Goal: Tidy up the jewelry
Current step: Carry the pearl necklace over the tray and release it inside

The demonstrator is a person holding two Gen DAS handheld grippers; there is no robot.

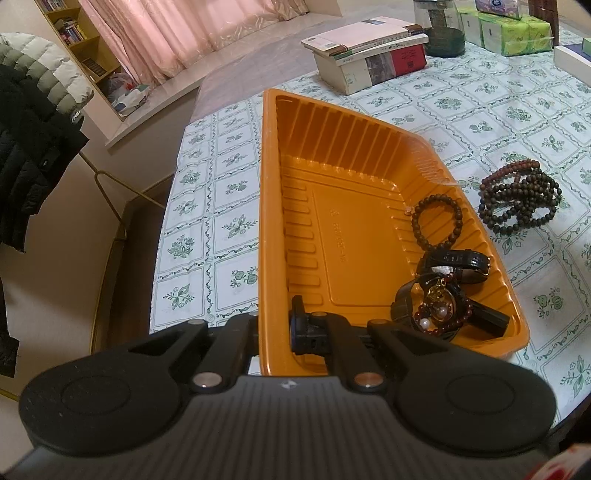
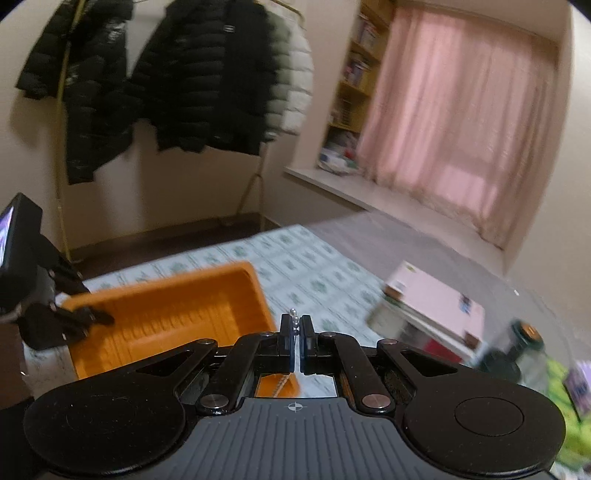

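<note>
An orange plastic tray (image 1: 351,236) sits on the patterned tablecloth. My left gripper (image 1: 275,325) is shut on the tray's near rim, one finger (image 1: 301,325) inside, the other outside. In the tray's right corner lie a brown bead bracelet (image 1: 437,225), black watches (image 1: 454,264) and a red bead bracelet with pearls (image 1: 443,314). A pile of dark bead bracelets (image 1: 519,197) lies on the cloth right of the tray. In the right wrist view my right gripper (image 2: 295,325) is shut on a thin pearl chain (image 2: 294,317) above the tray's (image 2: 166,314) right edge; the chain hangs below.
Stacked books (image 1: 369,55) lie at the table's far side, with a dark jar (image 1: 441,35) and green tissue packs (image 1: 513,31) behind. Coats (image 2: 184,74) hang on a rack beyond the table's left edge. My left gripper (image 2: 55,314) shows at the tray's left end.
</note>
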